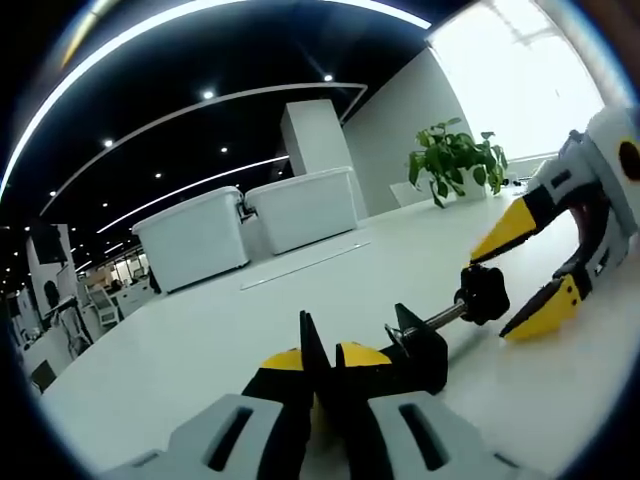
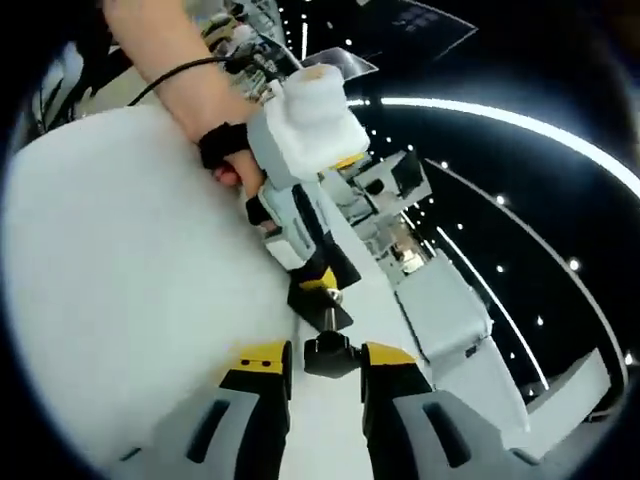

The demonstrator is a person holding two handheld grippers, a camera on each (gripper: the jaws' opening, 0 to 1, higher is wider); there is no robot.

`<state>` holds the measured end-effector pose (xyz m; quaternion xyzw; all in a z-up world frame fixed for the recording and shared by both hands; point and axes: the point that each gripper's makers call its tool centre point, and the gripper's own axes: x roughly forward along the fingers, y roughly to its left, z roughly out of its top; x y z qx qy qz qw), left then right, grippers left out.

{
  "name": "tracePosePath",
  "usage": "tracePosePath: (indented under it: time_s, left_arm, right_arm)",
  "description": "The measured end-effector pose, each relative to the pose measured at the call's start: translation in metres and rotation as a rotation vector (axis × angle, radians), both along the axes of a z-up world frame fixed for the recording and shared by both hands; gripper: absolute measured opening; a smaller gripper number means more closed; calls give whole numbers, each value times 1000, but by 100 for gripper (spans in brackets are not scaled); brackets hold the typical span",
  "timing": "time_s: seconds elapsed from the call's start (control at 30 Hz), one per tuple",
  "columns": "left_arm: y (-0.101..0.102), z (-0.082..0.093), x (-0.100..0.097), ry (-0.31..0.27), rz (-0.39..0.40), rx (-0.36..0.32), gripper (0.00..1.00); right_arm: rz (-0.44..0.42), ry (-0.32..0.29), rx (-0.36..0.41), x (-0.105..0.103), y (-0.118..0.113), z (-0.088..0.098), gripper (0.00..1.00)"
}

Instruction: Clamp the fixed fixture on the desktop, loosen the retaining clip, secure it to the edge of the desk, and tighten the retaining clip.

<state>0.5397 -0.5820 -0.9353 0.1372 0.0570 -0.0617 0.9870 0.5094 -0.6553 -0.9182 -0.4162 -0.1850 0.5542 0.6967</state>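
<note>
Your left gripper is clamped on the fixture out on the tabletop, away from its edges, while your right gripper straddles the knob, jaws apart; it looks rigid and small, so pinch squarely.

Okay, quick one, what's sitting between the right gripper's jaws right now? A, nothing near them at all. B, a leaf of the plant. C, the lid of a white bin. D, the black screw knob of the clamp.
D: in the right gripper view the black knob sits between the right gripper's yellow-tipped jaws, and in the left gripper view that gripper brackets the knob.
</note>
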Motion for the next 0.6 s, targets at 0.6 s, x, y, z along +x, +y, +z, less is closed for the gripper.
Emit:
tracePosePath:
  time_s: [0.6]
  left_arm:
    - [-1, 0, 0, 1, -3, -2, 10]
  right_arm:
    - [-68, 999, 452, 21, -2, 19, 37]
